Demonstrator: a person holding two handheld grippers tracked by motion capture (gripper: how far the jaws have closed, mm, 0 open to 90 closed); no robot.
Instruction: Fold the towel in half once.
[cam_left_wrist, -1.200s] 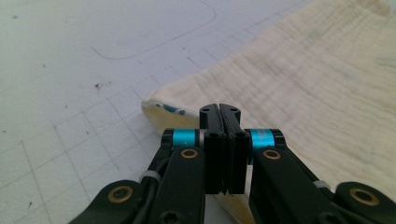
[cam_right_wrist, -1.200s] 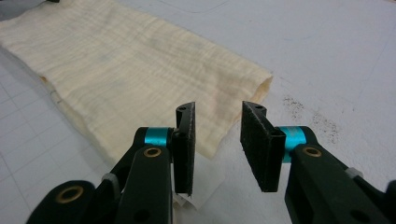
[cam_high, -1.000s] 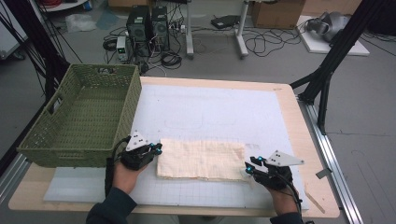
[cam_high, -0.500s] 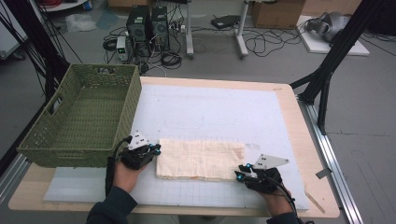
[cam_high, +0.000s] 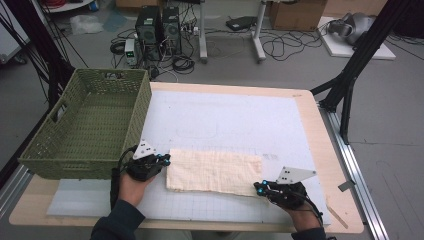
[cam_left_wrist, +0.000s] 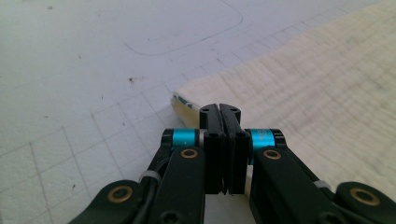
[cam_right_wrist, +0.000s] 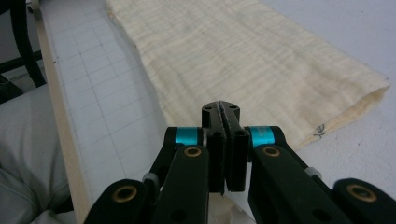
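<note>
A: What does the high view show?

B: A folded cream cloth (cam_high: 214, 171) lies flat on a white gridded mat (cam_high: 225, 125), toward the person's edge of a wooden table (cam_high: 310, 115). A green woven basket (cam_high: 87, 127) stands at the table's left, just beside the cloth's left end. The left gripper (cam_high: 163, 160) sits at the cloth's far left corner; the right gripper (cam_high: 259, 187) is at its near right corner. A second ago the right gripper stood a little off to the right of that corner; it is now drawn in against it

A: And the left gripper view?

B: The left gripper (cam_left_wrist: 219, 109) has its jaws pressed together, pinching the cloth's (cam_left_wrist: 317, 93) corner edge. That hold matches the earlier frames

A: The right gripper view?

B: The right gripper (cam_right_wrist: 221, 108) has just been closing, and its jaws now meet on the cloth's (cam_right_wrist: 243, 56) near edge; the fabric runs under the tips

A: What does that mean for the work?

B: Both corners look gripped, so the cloth seems ready for lifting or another fold
</note>
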